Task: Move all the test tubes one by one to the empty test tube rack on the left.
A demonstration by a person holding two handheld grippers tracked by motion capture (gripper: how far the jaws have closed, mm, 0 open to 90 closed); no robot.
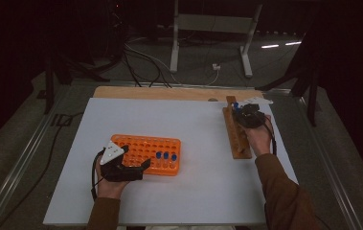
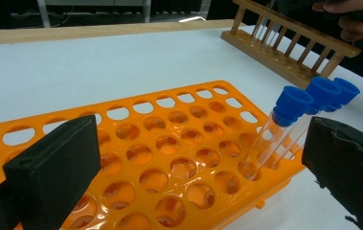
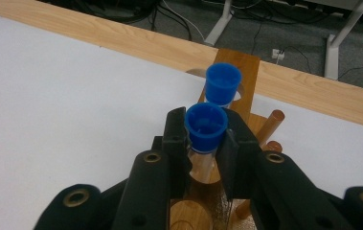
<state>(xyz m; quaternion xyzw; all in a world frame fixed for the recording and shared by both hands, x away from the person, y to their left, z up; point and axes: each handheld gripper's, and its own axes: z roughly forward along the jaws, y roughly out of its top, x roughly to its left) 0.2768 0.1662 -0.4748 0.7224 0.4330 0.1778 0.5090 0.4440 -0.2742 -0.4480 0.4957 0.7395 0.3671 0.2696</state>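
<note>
An orange tube rack (image 1: pixel 141 148) lies on the white table, and three blue-capped clear tubes (image 1: pixel 165 156) stand at its right end. My left gripper (image 1: pixel 137 155) rests at the rack's near left corner. It is open, its pads (image 2: pixel 64 158) wide apart over the orange rack (image 2: pixel 145 120) and touching nothing; the tubes (image 2: pixel 291 103) lean just inside the right pad. At the far right, my right gripper (image 1: pixel 246 115) is over the wooden rack (image 1: pixel 236 139). The right gripper (image 3: pixel 205 127) is shut on a blue-capped tube (image 3: pixel 205 122) standing in a rack hole. A second capped tube (image 3: pixel 222 82) stands in the hole behind it.
A bare wooden strip (image 1: pixel 169 92) runs along the table's far edge. Beyond it, cables and a metal stand's legs (image 1: pixel 174 52) sit on the dark floor. The wooden rack (image 2: pixel 289 48) and the person's right hand (image 2: pixel 351 19) lie far off in the left gripper view.
</note>
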